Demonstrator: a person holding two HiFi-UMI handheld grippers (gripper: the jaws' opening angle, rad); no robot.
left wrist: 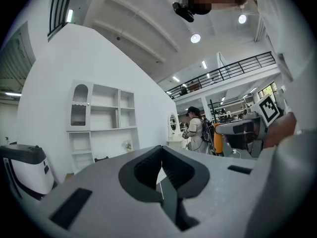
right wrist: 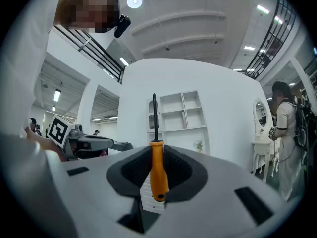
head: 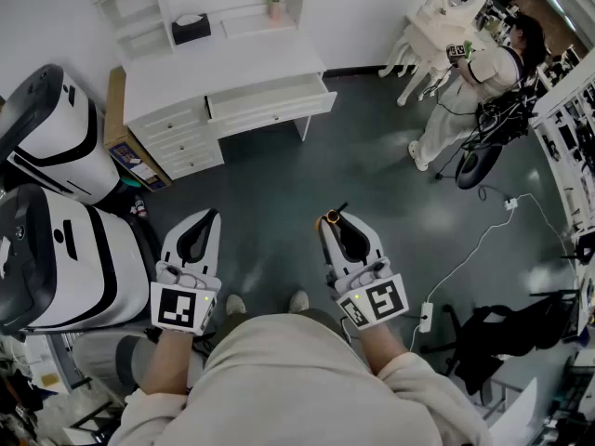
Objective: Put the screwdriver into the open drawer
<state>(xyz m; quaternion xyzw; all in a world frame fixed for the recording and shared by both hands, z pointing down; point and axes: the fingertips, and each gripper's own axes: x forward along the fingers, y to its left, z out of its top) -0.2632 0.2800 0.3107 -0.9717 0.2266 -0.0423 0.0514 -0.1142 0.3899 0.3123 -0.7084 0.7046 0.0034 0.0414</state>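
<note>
An orange-handled screwdriver (right wrist: 158, 170) with a dark shaft stands upright between the jaws of my right gripper (right wrist: 157, 152), which is shut on its handle. In the head view the right gripper (head: 335, 223) shows the screwdriver (head: 332, 217) at its tip, held level over the dark floor. My left gripper (head: 198, 221) is held level beside it, its jaws shut with nothing between them; in its own view the left gripper (left wrist: 161, 155) shows its tips meeting. The white desk (head: 223, 68) stands ahead, its drawer (head: 270, 103) pulled open.
White-and-black machines (head: 56, 203) stand to my left. A person (head: 474, 91) stands at the far right by a white dressing table (head: 442, 26). A cable and power strip (head: 426, 316) lie on the floor to my right. Shelves (head: 200, 3) rise behind the desk.
</note>
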